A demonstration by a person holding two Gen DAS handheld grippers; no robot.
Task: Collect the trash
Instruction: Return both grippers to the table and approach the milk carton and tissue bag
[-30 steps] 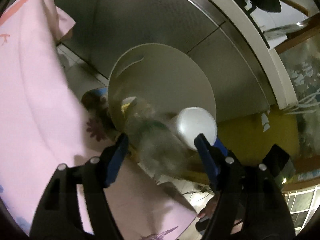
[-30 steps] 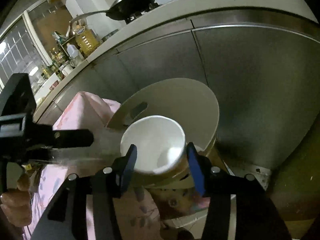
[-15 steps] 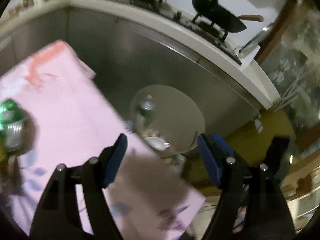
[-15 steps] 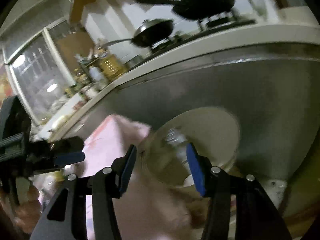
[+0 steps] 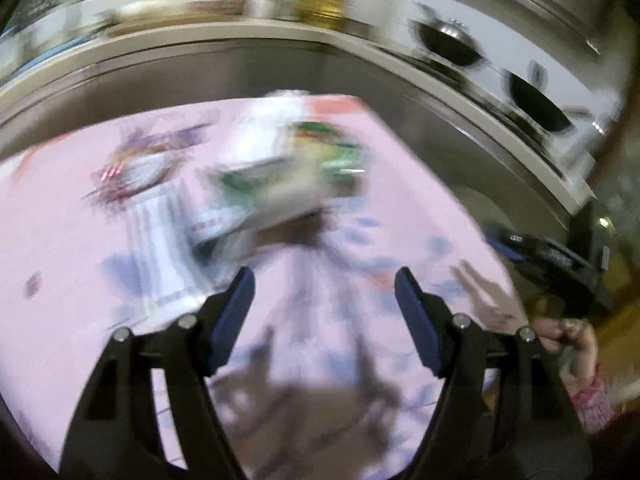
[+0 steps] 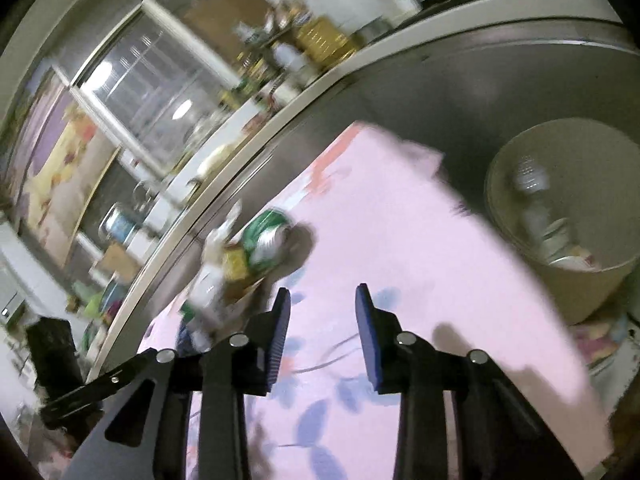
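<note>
Now you are swinging both empty grippers, fingers wide, from round beige bin (image 6: 560,216) toward crushed green can (image 6: 266,242) on pink floral tabletop (image 5: 400,184); cup and bottle binned.

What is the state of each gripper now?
Left gripper: open, holding nothing.
Right gripper: open, holding nothing.
</note>
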